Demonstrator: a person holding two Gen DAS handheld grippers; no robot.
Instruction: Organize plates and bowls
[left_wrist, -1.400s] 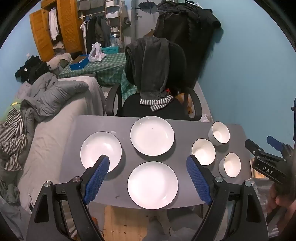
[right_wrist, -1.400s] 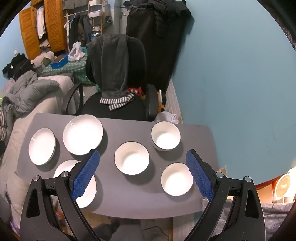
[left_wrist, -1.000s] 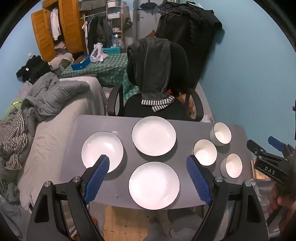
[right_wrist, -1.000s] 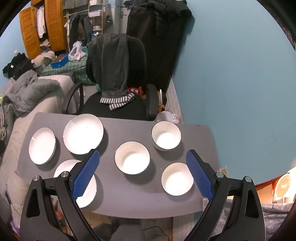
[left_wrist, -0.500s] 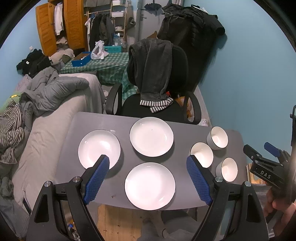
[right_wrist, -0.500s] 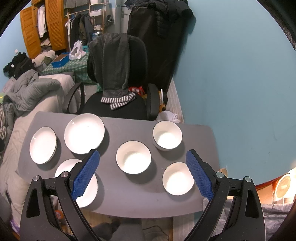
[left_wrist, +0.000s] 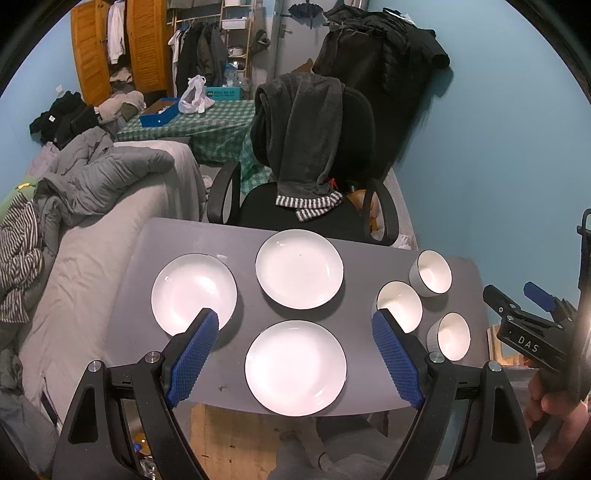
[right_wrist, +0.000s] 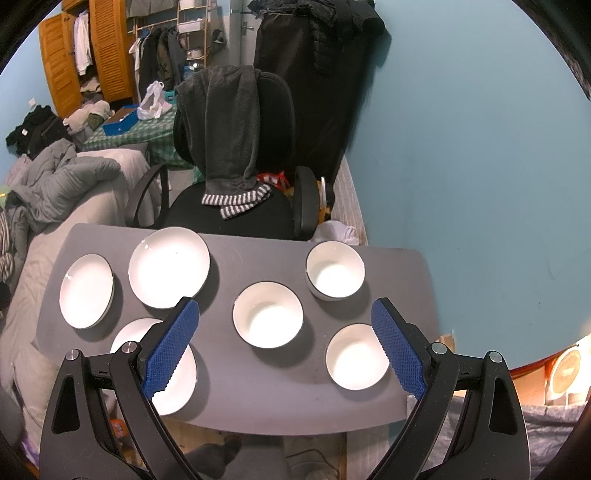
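While both grippers hang above the grey table (left_wrist: 362, 254), the left gripper (left_wrist: 295, 354) gapes empty over three plates (left_wrist: 295, 373), and the right gripper (right_wrist: 284, 347), jaws wide, frames three bowls (right_wrist: 267, 319) spread from 12 to 4 o'clock, all apart.

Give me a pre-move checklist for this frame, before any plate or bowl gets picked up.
1. Left gripper open, nothing held: ok.
2. Right gripper open, nothing held: ok.
3. Three plates lie apart, unstacked, near plate closest to the left gripper: ok.
4. Three bowls upright and apart, middle bowl between the right gripper's fingers in view: ok.
5. Grippers above the table, touching nothing: ok.
6. Bowls empty: ok.
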